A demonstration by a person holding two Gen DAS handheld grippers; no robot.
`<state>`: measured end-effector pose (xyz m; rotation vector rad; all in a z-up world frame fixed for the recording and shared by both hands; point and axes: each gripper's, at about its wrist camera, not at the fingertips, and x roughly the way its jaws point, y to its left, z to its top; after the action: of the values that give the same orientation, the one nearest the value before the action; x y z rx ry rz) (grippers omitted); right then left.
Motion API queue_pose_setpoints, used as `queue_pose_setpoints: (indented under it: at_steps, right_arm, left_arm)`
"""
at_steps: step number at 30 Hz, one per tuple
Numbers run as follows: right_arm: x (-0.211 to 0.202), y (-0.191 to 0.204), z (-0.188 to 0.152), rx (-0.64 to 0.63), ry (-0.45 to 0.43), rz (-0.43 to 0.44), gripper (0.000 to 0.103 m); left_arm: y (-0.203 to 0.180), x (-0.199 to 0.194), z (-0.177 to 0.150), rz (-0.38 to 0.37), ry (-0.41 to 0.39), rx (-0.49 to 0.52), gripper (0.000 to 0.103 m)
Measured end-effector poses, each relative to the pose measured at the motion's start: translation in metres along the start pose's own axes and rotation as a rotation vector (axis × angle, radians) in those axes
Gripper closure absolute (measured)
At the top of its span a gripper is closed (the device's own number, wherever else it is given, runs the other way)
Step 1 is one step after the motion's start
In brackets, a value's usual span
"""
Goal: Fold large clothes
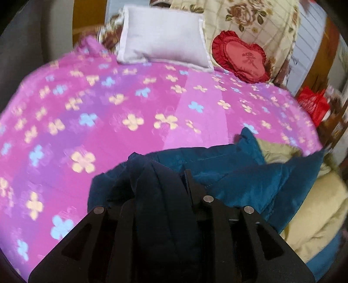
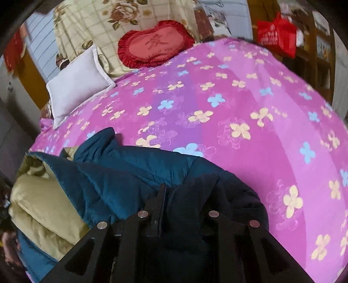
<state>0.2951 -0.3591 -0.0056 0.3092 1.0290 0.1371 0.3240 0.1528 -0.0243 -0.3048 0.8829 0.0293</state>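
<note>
A large teal padded jacket (image 1: 235, 174) with a pale yellow lining (image 1: 315, 209) hangs over the near edge of a bed. My left gripper (image 1: 161, 187) is shut on a dark bunched fold of the jacket, which covers the left finger; the right finger (image 1: 191, 182) shows. In the right wrist view the jacket (image 2: 121, 174) spreads to the left, lining (image 2: 43, 206) exposed. My right gripper (image 2: 184, 196) is shut on another dark fold of it; only the left finger (image 2: 159, 200) shows.
The bed carries a pink flowered cover (image 1: 108, 104), also in the right wrist view (image 2: 239, 113). A white pillow (image 1: 163, 34), a red heart cushion (image 1: 241, 56) and a floral quilt (image 1: 250, 17) lie at the head. A red bag (image 2: 276, 32) hangs beside the bed.
</note>
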Motion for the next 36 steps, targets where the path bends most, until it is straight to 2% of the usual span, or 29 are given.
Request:
queue_pose_setpoints:
  at_steps: [3,5,6,7,8,9,10,13,15,18,20,23,26,27,28,29,31,32,36]
  right_arm:
    - [-0.018,-0.014,0.003,0.098,-0.015,0.105,0.076]
    - [-0.032,-0.022,0.003,0.161,-0.031,0.177,0.069]
    - [-0.039,-0.023,0.005,0.180,-0.043,0.198,0.066]
    - [-0.049,-0.025,0.003,0.187,-0.061,0.206,0.064]
    - [-0.056,-0.024,0.002,0.184,-0.072,0.212,0.064]
    - [-0.062,-0.021,0.001,0.173,-0.082,0.224,0.064]
    - [-0.069,-0.019,-0.002,0.156,-0.094,0.226,0.064]
    - [-0.088,-0.009,-0.012,0.087,-0.145,0.194,0.064]
    - [-0.096,-0.001,-0.018,0.030,-0.166,0.171,0.064]
    - [-0.100,0.014,-0.029,-0.071,-0.160,0.142,0.064]
    - [-0.101,0.024,-0.040,-0.139,-0.143,0.108,0.064]
    - [-0.096,0.038,-0.058,-0.258,-0.108,0.080,0.064]
    - [-0.077,0.042,-0.066,-0.296,-0.030,0.060,0.064]
    - [-0.073,0.042,-0.064,-0.296,-0.030,0.057,0.064]
    - [-0.068,0.042,-0.061,-0.287,-0.027,0.059,0.064]
    - [-0.063,0.041,-0.056,-0.272,-0.016,0.061,0.063]
    - [-0.044,0.041,-0.036,-0.221,0.035,0.071,0.064]
    - [-0.038,0.041,-0.026,-0.207,0.033,0.059,0.064]
    - [-0.011,0.041,0.013,-0.137,0.007,0.021,0.064]
  left_arm:
    - [0.016,-0.011,0.010,-0.114,0.055,-0.076,0.077]
    - [0.025,-0.028,0.018,-0.204,0.035,-0.108,0.071]
    - [0.028,-0.036,0.020,-0.234,0.023,-0.113,0.064]
    - [0.031,-0.045,0.023,-0.272,0.014,-0.120,0.052]
    - [0.033,-0.051,0.024,-0.297,0.007,-0.125,0.045]
    - [0.035,-0.058,0.024,-0.294,-0.012,-0.128,0.034]
    - [0.036,-0.064,0.024,-0.270,-0.038,-0.130,0.030]
    - [0.042,-0.079,0.022,-0.241,-0.077,-0.144,0.029]
    - [0.044,-0.088,0.018,-0.175,-0.110,-0.132,0.029]
    - [0.020,-0.112,-0.004,-0.090,-0.193,0.033,0.029]
    - [0.003,-0.128,-0.030,-0.080,-0.242,0.150,0.029]
    - [-0.017,-0.128,-0.074,-0.071,-0.207,0.289,0.029]
    - [-0.027,-0.109,-0.097,-0.041,-0.135,0.339,0.029]
    - [-0.030,-0.103,-0.096,-0.018,-0.126,0.346,0.029]
    - [-0.033,-0.095,-0.089,0.042,-0.125,0.337,0.029]
    - [-0.033,-0.089,-0.077,0.067,-0.119,0.305,0.029]
    - [-0.034,-0.071,-0.047,0.059,-0.064,0.230,0.029]
    - [-0.036,-0.063,-0.034,0.067,-0.046,0.210,0.029]
    - [-0.050,-0.035,0.013,0.150,-0.074,0.209,0.029]
